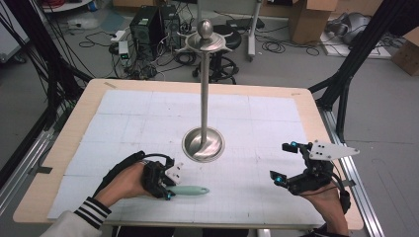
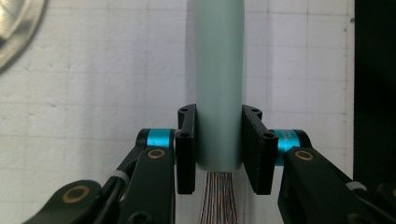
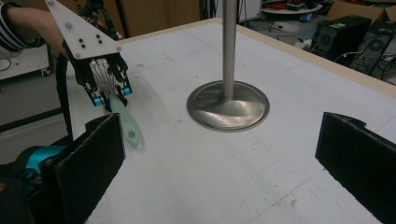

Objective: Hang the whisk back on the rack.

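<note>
Left gripper (image 1: 169,193), lower left of frame: clamped on pale green whisk handle (image 1: 190,190). Right gripper (image 1: 285,163), lower right: jaws spread, empty. Steel stand (image 1: 203,143) at centre.

My left jaws clamp a pale green handle (image 1: 190,190) near its wire end; it lies flat on the white tabletop (image 1: 257,123), pointing right, just in front of the upright steel stand's (image 1: 204,98) round base.
</note>
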`<action>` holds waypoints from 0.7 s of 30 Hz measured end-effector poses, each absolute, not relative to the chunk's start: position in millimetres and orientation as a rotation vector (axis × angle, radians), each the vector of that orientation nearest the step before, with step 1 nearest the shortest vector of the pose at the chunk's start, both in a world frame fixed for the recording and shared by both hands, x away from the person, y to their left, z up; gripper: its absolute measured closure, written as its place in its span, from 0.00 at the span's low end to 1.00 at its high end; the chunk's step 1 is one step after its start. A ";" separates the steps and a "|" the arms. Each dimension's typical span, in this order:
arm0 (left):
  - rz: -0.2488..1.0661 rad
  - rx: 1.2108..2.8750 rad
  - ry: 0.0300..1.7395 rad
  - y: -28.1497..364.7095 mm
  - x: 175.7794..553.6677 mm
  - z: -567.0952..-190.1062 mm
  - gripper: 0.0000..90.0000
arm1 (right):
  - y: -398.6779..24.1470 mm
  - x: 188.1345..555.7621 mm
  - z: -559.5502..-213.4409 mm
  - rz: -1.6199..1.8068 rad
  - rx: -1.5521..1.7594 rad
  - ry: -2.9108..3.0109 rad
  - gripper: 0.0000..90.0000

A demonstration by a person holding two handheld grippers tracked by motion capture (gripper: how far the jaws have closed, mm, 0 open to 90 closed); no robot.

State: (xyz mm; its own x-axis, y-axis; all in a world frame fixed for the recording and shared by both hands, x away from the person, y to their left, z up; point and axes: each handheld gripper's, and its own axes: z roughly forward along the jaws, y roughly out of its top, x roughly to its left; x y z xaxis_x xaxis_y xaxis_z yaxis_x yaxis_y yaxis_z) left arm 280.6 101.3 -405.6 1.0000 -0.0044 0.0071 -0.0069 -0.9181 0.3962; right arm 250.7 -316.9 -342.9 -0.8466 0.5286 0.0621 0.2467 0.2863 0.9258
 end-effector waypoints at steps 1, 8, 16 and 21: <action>0.010 2.725 0.002 102.4 280.2 -404.3 0.77 | -317.1 250.8 -343.0 1.584 0.712 2.300 0.00; 0.025 2.643 0.033 114.1 280.0 -389.9 0.77 | -317.3 251.2 -343.8 1.582 0.715 2.302 0.00; 0.073 2.576 0.043 119.5 280.0 -369.2 0.77 | -317.0 251.5 -344.6 1.583 0.719 2.304 0.00; 0.097 2.539 0.047 122.7 279.8 -357.9 0.77 | -317.9 251.3 -344.5 1.584 0.720 2.300 0.00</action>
